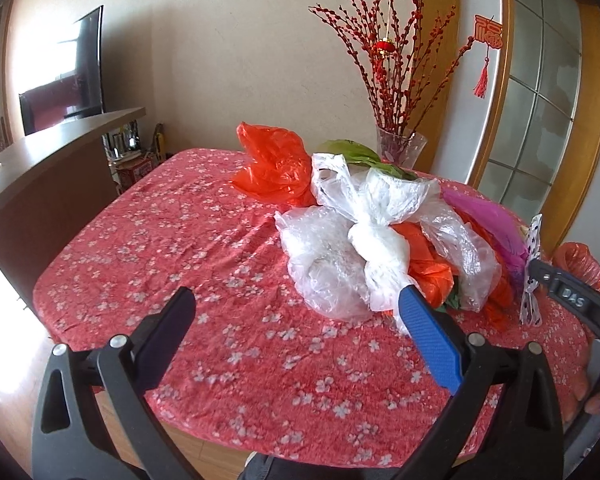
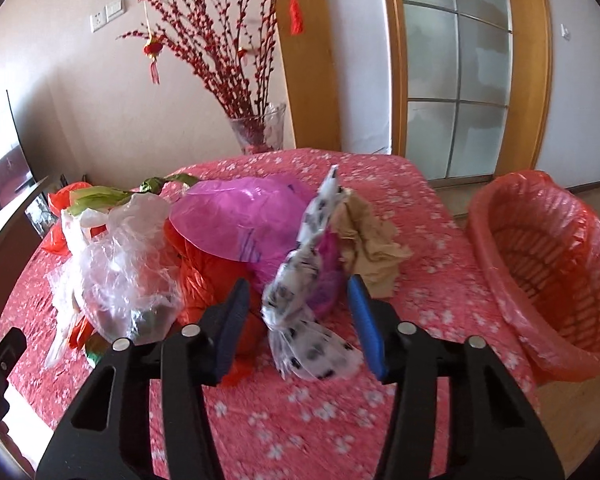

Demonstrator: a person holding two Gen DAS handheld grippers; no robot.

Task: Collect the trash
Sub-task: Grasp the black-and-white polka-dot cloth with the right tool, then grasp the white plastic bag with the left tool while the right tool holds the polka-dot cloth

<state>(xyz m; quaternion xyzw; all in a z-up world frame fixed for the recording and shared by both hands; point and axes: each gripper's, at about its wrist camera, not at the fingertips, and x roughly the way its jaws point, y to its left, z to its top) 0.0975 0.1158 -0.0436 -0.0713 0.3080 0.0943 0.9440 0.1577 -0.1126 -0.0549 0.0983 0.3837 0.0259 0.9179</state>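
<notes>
**Plastic bags heaped on the table, both grippers spread wide**

From the left wrist camera, the left gripper hangs over the near part of the table, which wears a red cloth printed with white blossoms. Its fingers are released and far apart, with nothing between them; the blue pad on the right finger has its tip just in front of the heap of trash. That heap lies right of centre: clear plastic bags in front, an orange bag behind them, a green bag farther back, and a pink bag at the right. A spotted white bag stands at the far right edge of the heap, beside the dark tip of the right gripper. A glass vase of red branches stands behind the heap, near the wall.

From the right wrist camera, the right gripper is also unclenched, its fingers wide. The spotted white bag rises between them, but neither finger clearly presses on it; the view is blurred here. Behind it sit the pink bag and a crumpled brown paper, with the clear plastic bags to the left. To the right, off the table's edge, a basket lined with a red bag stands open.
</notes>
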